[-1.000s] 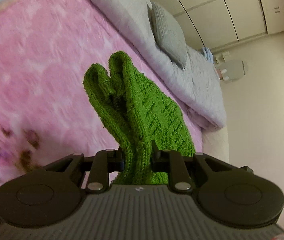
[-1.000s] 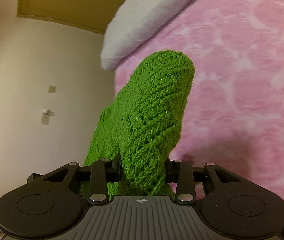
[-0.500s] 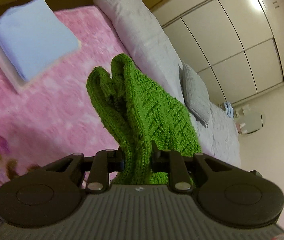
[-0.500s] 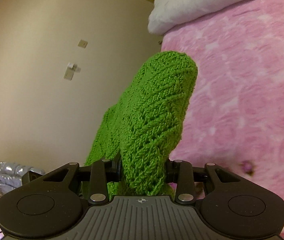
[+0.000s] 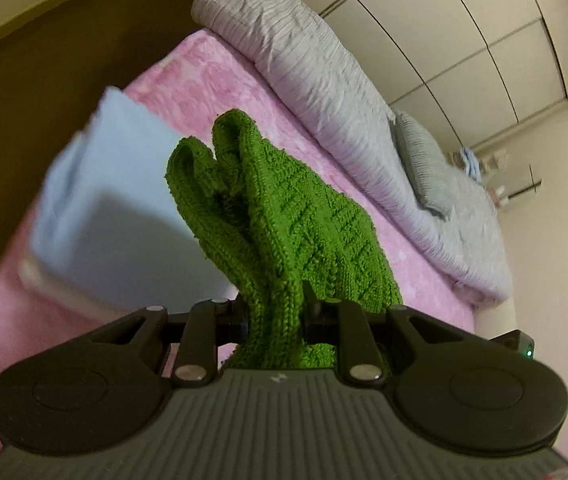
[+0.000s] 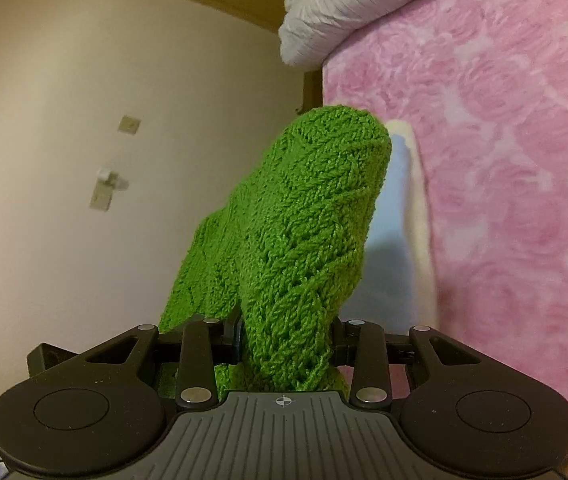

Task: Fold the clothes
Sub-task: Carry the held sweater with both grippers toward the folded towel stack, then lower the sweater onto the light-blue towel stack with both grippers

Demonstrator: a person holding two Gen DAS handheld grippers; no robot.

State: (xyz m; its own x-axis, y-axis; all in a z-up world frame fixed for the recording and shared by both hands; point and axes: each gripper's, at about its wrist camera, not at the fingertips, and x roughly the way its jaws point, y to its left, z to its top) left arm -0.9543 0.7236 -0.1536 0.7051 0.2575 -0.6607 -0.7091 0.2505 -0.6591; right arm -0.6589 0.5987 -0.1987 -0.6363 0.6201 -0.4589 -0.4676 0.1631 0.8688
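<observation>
The green knitted garment point(image 5: 284, 232) is being held in both clamped jaws, best kept level toward the folded blue stack point(image 5: 116, 208) at ten o'clock.

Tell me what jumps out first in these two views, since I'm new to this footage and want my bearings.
The bright green knit garment fills the middle of both views, bunched and pinched in the left tongs and the right tongs. Behind it spreads a pink floral blanket, with a folded light blue cloth lying on it just beyond the knit, and a rumpled grey duvet along the bed's far side.
</observation>
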